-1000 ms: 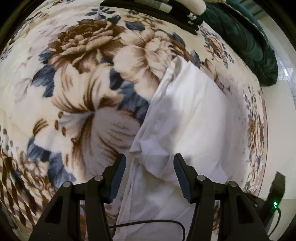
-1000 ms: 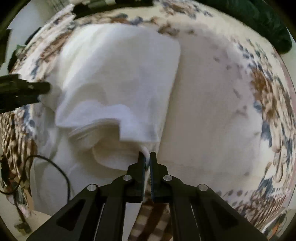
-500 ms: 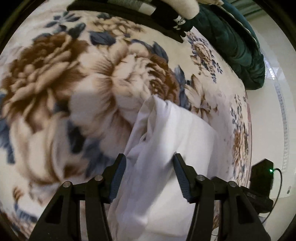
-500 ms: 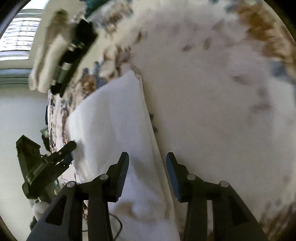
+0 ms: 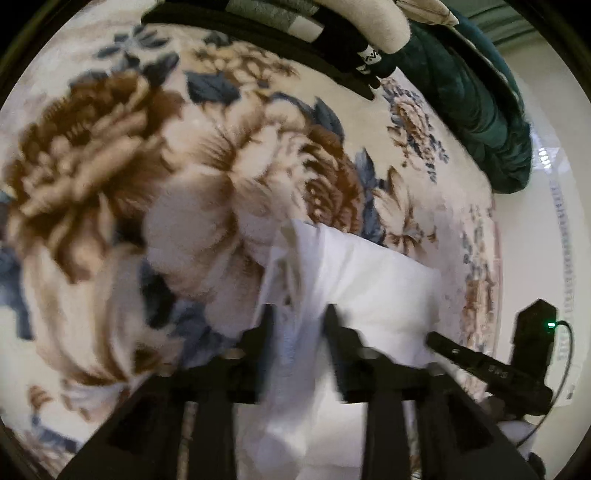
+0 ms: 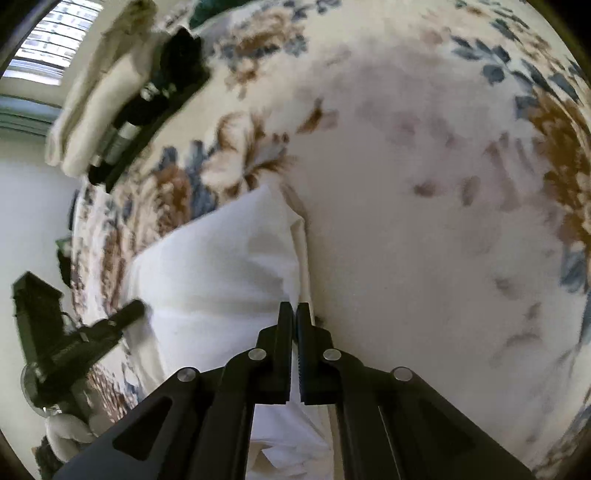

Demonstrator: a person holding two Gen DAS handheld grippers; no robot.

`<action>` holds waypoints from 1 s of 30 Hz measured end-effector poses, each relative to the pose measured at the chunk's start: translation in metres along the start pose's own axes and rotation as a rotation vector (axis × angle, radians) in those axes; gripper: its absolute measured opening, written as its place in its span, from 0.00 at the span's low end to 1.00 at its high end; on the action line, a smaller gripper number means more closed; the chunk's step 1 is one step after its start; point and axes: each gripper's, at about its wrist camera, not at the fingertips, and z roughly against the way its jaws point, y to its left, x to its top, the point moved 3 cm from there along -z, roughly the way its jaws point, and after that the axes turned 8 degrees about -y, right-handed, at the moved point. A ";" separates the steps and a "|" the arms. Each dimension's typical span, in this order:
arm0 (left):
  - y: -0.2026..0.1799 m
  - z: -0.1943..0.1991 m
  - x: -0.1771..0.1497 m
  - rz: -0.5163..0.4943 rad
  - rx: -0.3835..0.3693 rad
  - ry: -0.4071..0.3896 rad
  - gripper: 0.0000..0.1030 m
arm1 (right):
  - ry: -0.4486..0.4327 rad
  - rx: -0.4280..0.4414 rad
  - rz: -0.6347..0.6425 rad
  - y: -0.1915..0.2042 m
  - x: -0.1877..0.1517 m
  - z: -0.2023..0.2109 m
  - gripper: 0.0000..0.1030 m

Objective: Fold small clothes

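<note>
A white garment lies partly folded on a floral blanket. My left gripper is over the garment's left edge with its jaws partly apart and white cloth between them; motion blur hides whether they pinch it. My right gripper is shut at the garment's right edge, and cloth runs under the fingers. The right gripper shows in the left wrist view at the garment's right side. The left gripper shows in the right wrist view at the garment's left side.
A pile of folded black and cream clothes lies at the far edge of the blanket; it also shows in the right wrist view. A dark green quilt lies at the far right. The blanket spreads wide to the right.
My right gripper opened half a second ago and has shut again at the garment's right edge. My left gripper's jaws have narrowed over the left edge. Both views shifted forward.
</note>
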 end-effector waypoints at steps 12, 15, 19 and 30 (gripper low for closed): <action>0.002 -0.005 -0.077 -0.116 0.134 0.055 0.48 | 0.048 -0.125 0.247 0.026 -0.084 0.011 0.05; 0.011 0.000 -0.079 -0.054 0.088 0.042 0.48 | 0.065 -0.136 0.235 0.020 -0.096 0.002 0.05; 0.006 0.033 -0.078 -0.039 0.008 -0.009 0.48 | 0.037 -0.107 0.156 0.017 -0.094 0.021 0.18; 0.052 0.080 -0.197 0.065 0.055 0.158 0.81 | 0.168 -0.061 -0.087 -0.016 -0.208 0.079 0.53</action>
